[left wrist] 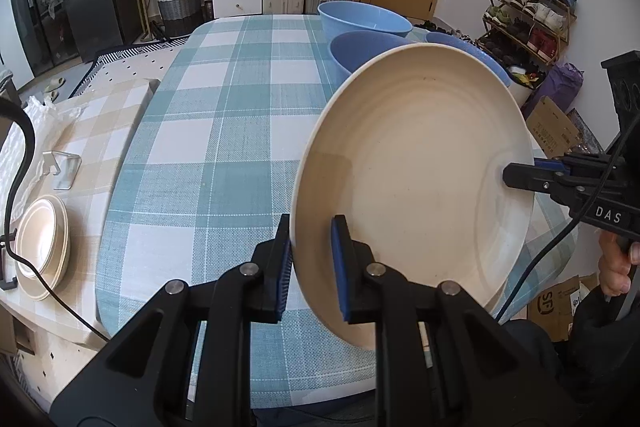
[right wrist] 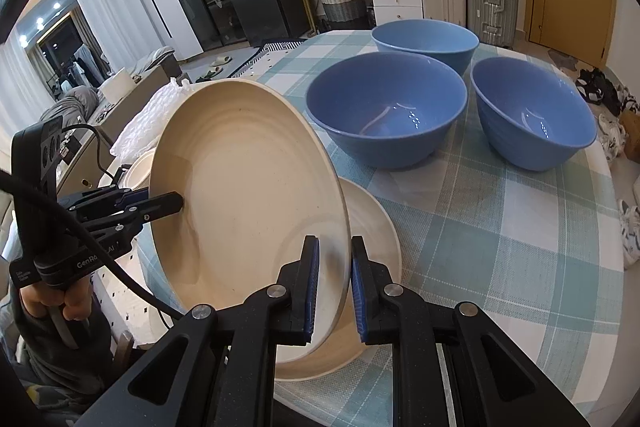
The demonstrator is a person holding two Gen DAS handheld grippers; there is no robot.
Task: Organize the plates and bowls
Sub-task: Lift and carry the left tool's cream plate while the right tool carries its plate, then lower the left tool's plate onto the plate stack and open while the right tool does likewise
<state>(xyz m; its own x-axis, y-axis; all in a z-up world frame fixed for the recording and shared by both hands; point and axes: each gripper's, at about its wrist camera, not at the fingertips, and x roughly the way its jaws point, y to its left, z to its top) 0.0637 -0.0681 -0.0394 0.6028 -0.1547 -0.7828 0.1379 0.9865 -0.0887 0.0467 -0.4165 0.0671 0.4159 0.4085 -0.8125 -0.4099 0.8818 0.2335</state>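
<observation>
A large cream plate (left wrist: pixel 420 187) hangs tilted on edge above the checked table (left wrist: pixel 224 147), gripped at opposite rims. My left gripper (left wrist: pixel 312 227) is shut on its near rim; my right gripper (left wrist: pixel 516 179) clamps the far rim. In the right wrist view the same plate (right wrist: pixel 248 195) stands tilted, with the right gripper (right wrist: pixel 335 247) shut on its rim and the left gripper (right wrist: pixel 176 203) on the other side. A second cream plate (right wrist: pixel 372 223) lies flat on the table beneath it. Three blue bowls (right wrist: pixel 424 39) (right wrist: pixel 384 107) (right wrist: pixel 532 111) stand behind.
A stack of cream plates (left wrist: pixel 40 247) sits on the beige-checked side table at left, beside a small metal stand (left wrist: pixel 62 169) and a black cable (left wrist: pixel 24 163). Cardboard boxes (left wrist: pixel 556 135) and a shoe rack (left wrist: pixel 528 11) are beyond the table's right edge.
</observation>
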